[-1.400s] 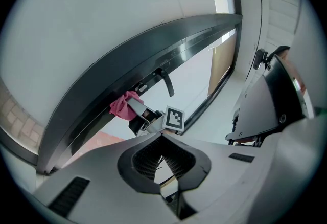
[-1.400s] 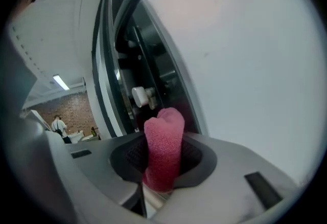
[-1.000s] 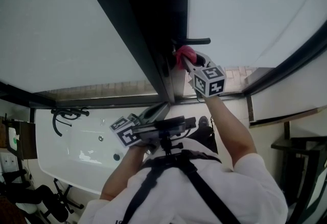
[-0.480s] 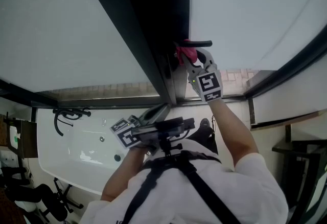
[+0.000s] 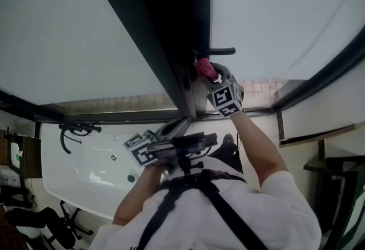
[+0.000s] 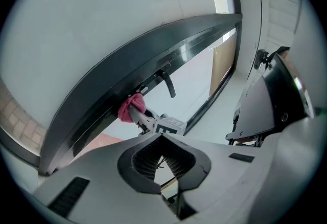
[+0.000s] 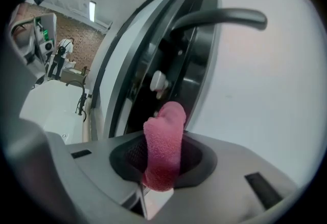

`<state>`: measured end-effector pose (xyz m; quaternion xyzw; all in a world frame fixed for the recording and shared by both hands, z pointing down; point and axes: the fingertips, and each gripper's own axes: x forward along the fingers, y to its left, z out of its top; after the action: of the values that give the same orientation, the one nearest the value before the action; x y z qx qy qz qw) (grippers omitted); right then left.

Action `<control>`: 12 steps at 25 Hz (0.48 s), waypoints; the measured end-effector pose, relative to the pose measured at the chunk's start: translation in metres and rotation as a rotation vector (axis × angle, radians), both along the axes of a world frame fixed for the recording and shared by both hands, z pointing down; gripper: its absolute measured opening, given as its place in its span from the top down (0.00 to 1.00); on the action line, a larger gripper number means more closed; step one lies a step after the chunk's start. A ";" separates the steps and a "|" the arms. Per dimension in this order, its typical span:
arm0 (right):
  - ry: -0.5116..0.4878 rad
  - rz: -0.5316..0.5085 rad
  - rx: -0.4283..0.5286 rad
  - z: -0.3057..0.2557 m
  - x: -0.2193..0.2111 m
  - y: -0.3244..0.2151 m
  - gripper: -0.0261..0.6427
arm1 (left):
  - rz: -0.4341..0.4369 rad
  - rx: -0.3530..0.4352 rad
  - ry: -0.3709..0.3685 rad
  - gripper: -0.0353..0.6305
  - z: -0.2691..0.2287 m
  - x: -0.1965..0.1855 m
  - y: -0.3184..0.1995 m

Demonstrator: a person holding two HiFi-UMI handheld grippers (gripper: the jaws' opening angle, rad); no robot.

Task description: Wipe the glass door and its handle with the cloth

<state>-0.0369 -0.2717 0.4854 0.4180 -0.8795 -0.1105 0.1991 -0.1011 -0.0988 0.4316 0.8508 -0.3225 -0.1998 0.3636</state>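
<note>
While the glass door (image 5: 274, 9) and its dark frame (image 5: 165, 26) fill the upper scene, the left tool (image 6: 162, 159) sits low by the person's chest (image 5: 228, 209), its jaws drawn together on nothing. The right tool (image 7: 163, 161) is clamped on the pink cloth (image 7: 164, 141), which is raised at the frame's edge, just below the black handle (image 7: 219, 16).

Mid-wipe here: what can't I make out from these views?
- Cloth contact: in the right gripper view the cloth blocks its own tip. In the head view it is too small to tell whether it touches the door frame.
- Handle: in the head view its inner end is lost in the dark frame.
- Glass: washed out white in every view, so smears don't show.
</note>
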 end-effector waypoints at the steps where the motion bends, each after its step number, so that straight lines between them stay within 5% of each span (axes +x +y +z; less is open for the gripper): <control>1: 0.055 0.003 -0.059 0.018 0.002 -0.001 0.82 | -0.001 0.002 0.001 0.96 -0.001 0.001 0.001; 5: 0.147 0.014 -0.209 0.064 0.017 0.012 0.82 | -0.018 0.003 0.009 0.96 -0.001 -0.004 0.005; 12: 0.076 -0.174 -0.020 -0.020 -0.006 0.061 0.81 | -0.018 0.005 0.019 0.96 0.001 -0.007 0.002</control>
<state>-0.0430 -0.2106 0.4659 0.3333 -0.9054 -0.1343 0.2262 -0.1083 -0.0967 0.4321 0.8469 -0.3264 -0.2119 0.3625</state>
